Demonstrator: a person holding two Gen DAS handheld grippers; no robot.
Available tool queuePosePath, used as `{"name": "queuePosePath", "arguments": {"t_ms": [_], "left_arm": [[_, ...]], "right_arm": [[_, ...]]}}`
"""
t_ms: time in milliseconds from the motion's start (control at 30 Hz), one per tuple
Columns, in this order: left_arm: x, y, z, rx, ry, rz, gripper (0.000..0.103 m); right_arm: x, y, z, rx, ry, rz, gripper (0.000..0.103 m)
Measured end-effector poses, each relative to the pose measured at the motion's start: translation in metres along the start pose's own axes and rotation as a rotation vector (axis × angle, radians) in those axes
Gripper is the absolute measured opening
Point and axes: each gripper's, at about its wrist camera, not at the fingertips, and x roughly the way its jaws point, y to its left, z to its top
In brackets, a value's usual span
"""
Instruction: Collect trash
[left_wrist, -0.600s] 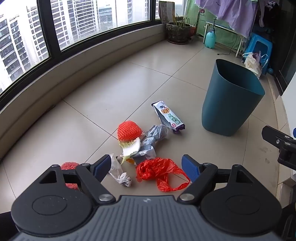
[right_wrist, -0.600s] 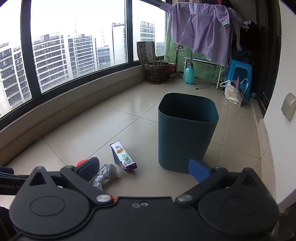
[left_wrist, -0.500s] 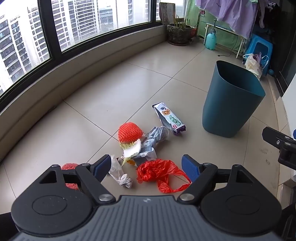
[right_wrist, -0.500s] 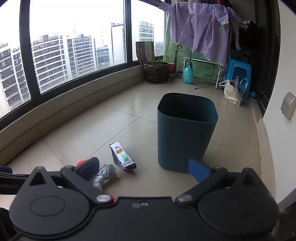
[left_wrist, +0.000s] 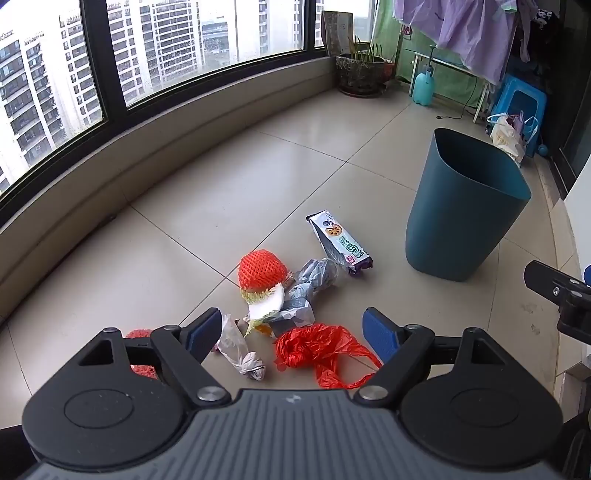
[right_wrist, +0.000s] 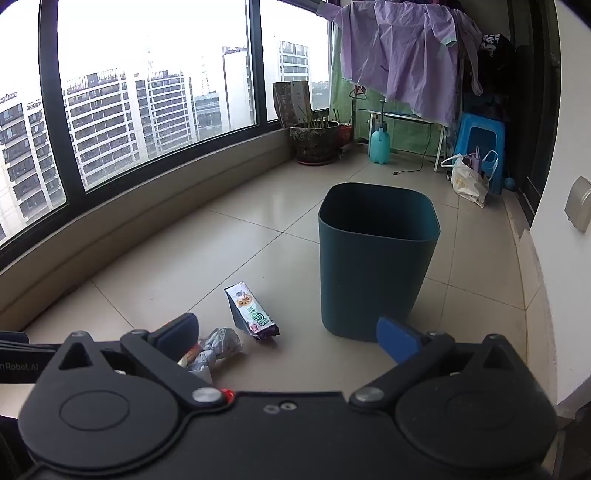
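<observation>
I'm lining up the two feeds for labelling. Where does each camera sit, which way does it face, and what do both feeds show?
Left wrist: sits on the left tongs, angled down at floor litter: red plastic bag, orange foam net; its open blue pads show, plus part of the other tongs at right.
Right wrist: sits on the right tongs, facing the teal bin; its open pads show.
Shared: bin, snack wrapper, crumpled grey bag, plant pot.
</observation>
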Motion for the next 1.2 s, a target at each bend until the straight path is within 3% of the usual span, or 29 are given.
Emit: {"name": "queuePosePath", "arguments": {"t_ms": [1200], "left_arm": [[-0.0036, 0.0003, 0.0024, -0.018, -0.025, -0.02, 0.083]], "right_arm": [[-0.0022, 0.002, -0.0013, 0.002, -0.017, 0.011, 0.098]]}}
